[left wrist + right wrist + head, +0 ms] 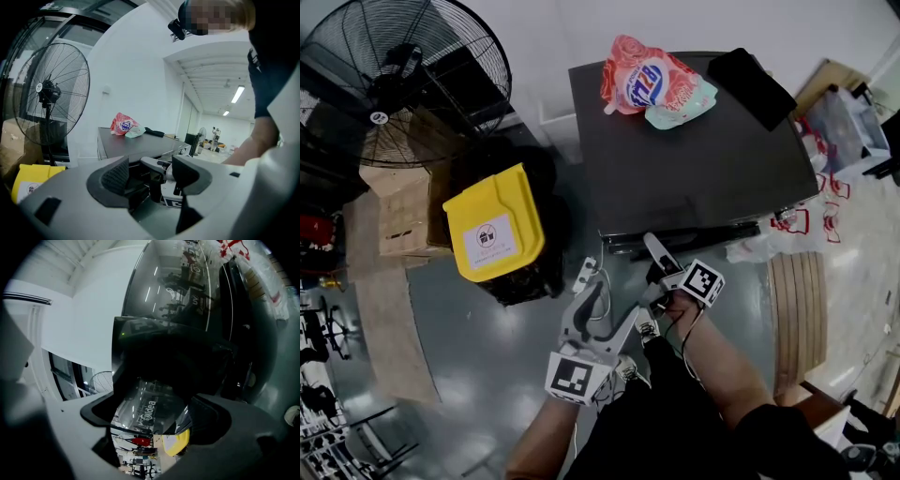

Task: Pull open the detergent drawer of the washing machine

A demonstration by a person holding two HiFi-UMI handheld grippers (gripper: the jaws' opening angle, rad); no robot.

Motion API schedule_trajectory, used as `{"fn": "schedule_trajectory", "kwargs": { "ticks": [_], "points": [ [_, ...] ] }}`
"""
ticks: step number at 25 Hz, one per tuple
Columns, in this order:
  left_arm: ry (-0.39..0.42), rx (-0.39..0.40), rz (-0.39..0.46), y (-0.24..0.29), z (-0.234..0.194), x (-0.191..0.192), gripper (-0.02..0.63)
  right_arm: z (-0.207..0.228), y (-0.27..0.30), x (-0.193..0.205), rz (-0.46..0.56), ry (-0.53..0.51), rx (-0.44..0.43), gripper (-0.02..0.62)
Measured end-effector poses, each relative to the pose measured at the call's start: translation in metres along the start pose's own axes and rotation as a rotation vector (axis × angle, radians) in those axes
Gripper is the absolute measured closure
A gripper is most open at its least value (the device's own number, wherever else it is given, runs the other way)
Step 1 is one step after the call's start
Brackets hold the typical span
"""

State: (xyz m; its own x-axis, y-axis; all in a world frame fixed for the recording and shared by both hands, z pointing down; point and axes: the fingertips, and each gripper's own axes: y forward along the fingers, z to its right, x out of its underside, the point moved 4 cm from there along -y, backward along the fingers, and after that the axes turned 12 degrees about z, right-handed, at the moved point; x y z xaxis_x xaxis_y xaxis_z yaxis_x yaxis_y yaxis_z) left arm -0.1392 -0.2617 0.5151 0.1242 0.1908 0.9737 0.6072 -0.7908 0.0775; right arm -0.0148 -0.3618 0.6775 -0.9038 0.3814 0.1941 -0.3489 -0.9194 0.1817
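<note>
The dark washing machine (694, 159) is seen from above, and its front top edge (684, 234) faces me. My right gripper (661, 262) reaches up to that edge, near its left part. In the right gripper view, the right gripper (159, 423) stands open right against the glossy dark front (178, 296), where a Midea logo shows. I cannot pick the drawer out from the front panel. My left gripper (609, 295) hangs lower left of the right one, open and empty. In its own view, the left gripper (151, 176) looks toward the machine (131, 147).
A red detergent pouch (652, 84) and a black flat item (750, 80) lie on the machine's top. A yellow-lidded bin (492, 225) stands close to the machine's left, with a large floor fan (394, 84) and cardboard (403, 216) beyond. Wooden slats (797, 309) lie at the right.
</note>
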Motion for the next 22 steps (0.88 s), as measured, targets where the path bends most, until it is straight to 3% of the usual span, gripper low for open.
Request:
{"fn": "schedule_trajectory", "kwargs": {
  "ticks": [22],
  "points": [
    [0.007, -0.006, 0.007, -0.023, 0.027, -0.002, 0.342, 0.0, -0.034, 0.012, -0.013, 0.016, -0.005, 0.12]
  ]
}}
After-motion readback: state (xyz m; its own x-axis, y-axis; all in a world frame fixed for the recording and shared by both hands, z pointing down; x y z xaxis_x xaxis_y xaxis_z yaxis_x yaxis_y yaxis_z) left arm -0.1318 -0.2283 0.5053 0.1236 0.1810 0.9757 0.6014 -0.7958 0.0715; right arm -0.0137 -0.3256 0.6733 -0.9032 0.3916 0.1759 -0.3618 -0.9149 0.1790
